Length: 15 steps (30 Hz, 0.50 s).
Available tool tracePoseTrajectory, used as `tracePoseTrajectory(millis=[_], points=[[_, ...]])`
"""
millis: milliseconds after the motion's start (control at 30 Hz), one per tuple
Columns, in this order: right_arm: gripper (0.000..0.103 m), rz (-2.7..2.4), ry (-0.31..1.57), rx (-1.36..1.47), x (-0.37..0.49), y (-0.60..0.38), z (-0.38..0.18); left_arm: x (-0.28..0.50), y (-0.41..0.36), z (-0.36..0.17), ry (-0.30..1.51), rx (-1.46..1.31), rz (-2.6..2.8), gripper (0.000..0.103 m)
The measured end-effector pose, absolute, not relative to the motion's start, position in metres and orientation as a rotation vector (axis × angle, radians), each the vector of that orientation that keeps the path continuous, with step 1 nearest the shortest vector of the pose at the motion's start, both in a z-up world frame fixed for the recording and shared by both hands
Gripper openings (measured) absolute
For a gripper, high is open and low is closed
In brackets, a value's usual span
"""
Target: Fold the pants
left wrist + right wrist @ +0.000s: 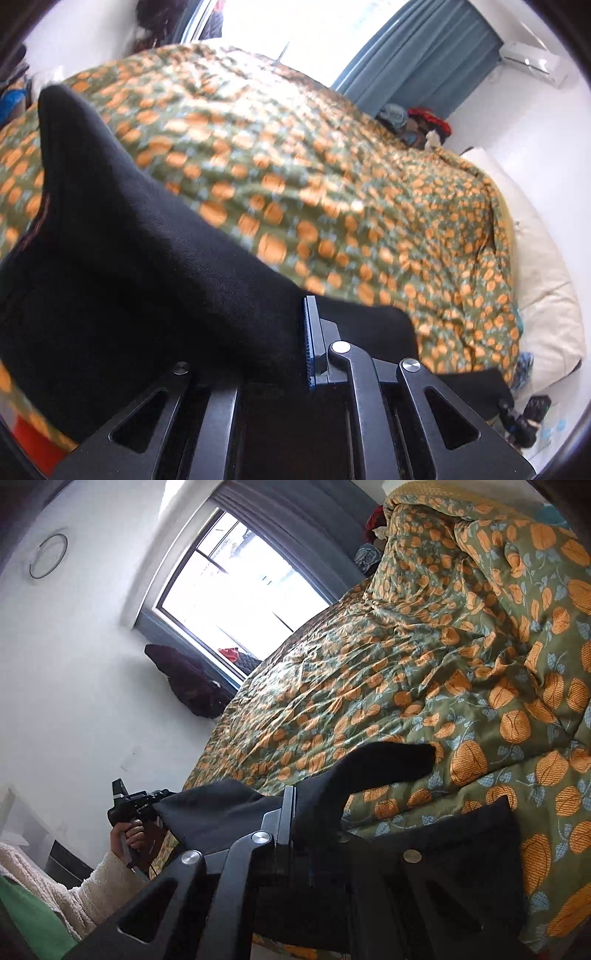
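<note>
Gripping the black pants on both ends: left hand-held gripper is clamped on the fabric, right hand-held gripper too. Pants hang over the bed, trailing toward 10 o'clock in the left view.

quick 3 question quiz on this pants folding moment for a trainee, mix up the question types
1. True or false: the left tongs are shut on the black pants.
2. Multiple choice: what lies under the pants? A) bare wooden floor B) green quilt with orange print C) white towel
3. Fill in: in the right wrist view, the right tongs grip the pants while the person's ____ hand holds the other tool near the bed's edge.

Key:
1. True: dark cloth is pinched between the jaws.
2. B: the quilt covers the bed.
3. left
</note>
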State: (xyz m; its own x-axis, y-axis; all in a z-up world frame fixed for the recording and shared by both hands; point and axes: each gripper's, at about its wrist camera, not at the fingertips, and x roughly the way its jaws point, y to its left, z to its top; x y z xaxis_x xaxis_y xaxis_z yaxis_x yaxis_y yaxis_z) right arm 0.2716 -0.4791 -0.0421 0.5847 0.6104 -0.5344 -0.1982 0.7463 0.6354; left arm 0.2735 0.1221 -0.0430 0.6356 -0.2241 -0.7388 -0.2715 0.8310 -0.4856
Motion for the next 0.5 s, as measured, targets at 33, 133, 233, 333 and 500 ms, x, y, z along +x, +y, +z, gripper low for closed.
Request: tracePoseTrajectory(millis=[33, 133, 233, 333, 500], points=[[0.005, 0.446, 0.922, 0.504, 0.272, -0.481, -0.058, 0.256, 0.115, -0.070, 0.966, -0.620, 0.049, 0.007], [0.005, 0.248, 1.168, 0.431, 0.270, -0.497, -0.121, 0.227, 0.092, -0.150, 1.145, -0.639, 0.104, 0.007], [0.007, 0.189, 1.187, 0.497, 0.264, -0.510, -0.146, 0.216, 0.076, -0.160, 1.130, -0.606, 0.101, 0.007], [0.018, 0.174, 1.124, 0.518, 0.258, -0.517, -0.138, 0.221, 0.073, -0.151, 1.131, -0.556, 0.087, 0.007], [0.037, 0.161, 1.061, 0.670, 0.243, -0.537, -0.138, 0.219, 0.078, -0.149, 1.128, -0.578, 0.090, 0.007]])
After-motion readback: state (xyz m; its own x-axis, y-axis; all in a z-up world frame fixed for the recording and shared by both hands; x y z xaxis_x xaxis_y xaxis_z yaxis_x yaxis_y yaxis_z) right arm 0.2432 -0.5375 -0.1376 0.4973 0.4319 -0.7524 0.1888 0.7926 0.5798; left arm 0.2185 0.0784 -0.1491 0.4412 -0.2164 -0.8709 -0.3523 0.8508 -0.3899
